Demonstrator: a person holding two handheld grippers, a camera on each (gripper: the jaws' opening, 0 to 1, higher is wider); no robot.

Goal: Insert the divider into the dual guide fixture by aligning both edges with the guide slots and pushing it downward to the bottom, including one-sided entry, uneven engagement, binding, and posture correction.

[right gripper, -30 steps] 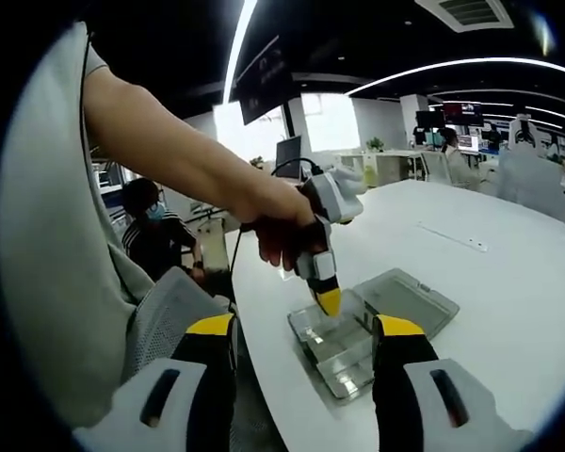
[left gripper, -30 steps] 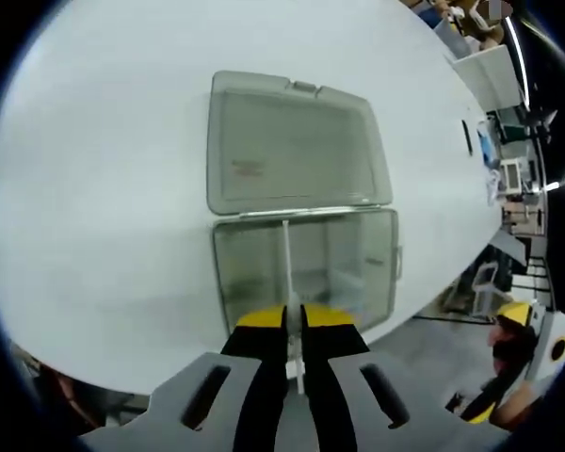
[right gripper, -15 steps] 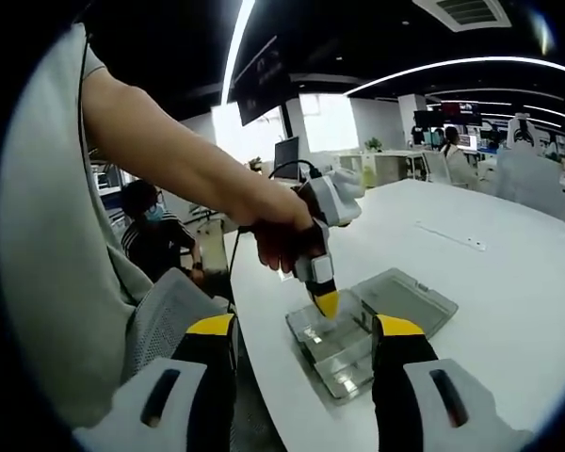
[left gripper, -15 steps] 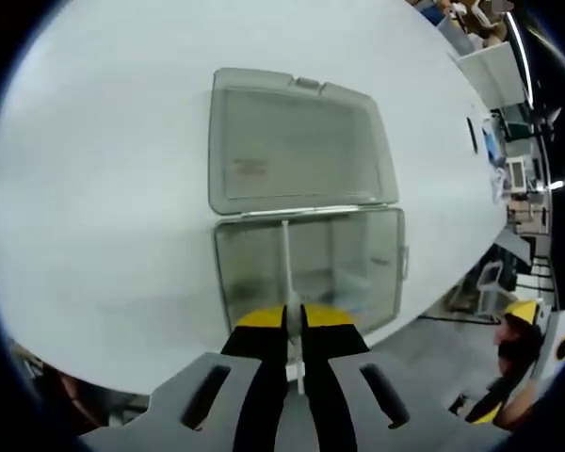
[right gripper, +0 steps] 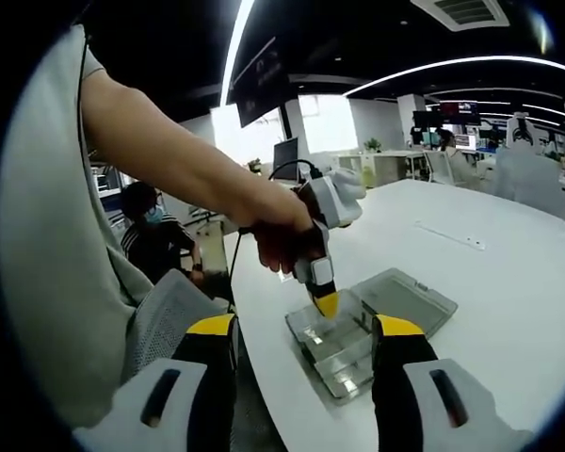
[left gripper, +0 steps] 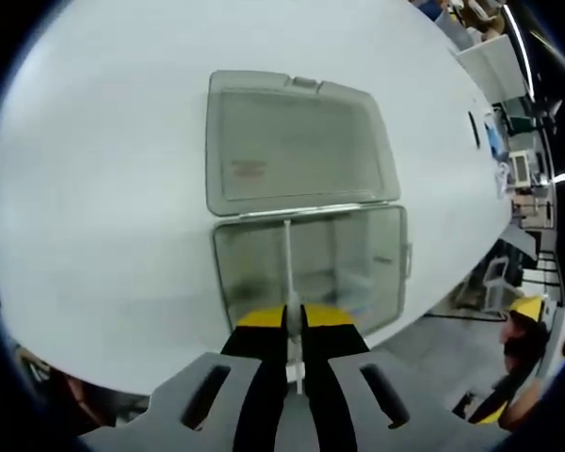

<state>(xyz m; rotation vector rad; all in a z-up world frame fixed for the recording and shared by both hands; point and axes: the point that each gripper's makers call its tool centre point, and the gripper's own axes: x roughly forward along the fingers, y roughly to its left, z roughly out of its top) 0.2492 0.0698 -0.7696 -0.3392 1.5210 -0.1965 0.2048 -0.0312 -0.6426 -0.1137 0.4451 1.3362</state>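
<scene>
Pinching thin clear plastic divider [left gripper: 287,273] by top edge, left hand-held gripper [left gripper: 293,320] over clear lidded plastic box [left gripper: 358,273] near white counter [left gripper: 94,188] edge; light, stiff, slippery. Right hand-held gripper [right gripper: 301,344] wide, empty.

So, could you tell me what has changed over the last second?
Nothing visibly changed. The left gripper stays shut on the divider, standing upright in the clear box with its lid open flat; the right gripper stays open and empty.
</scene>
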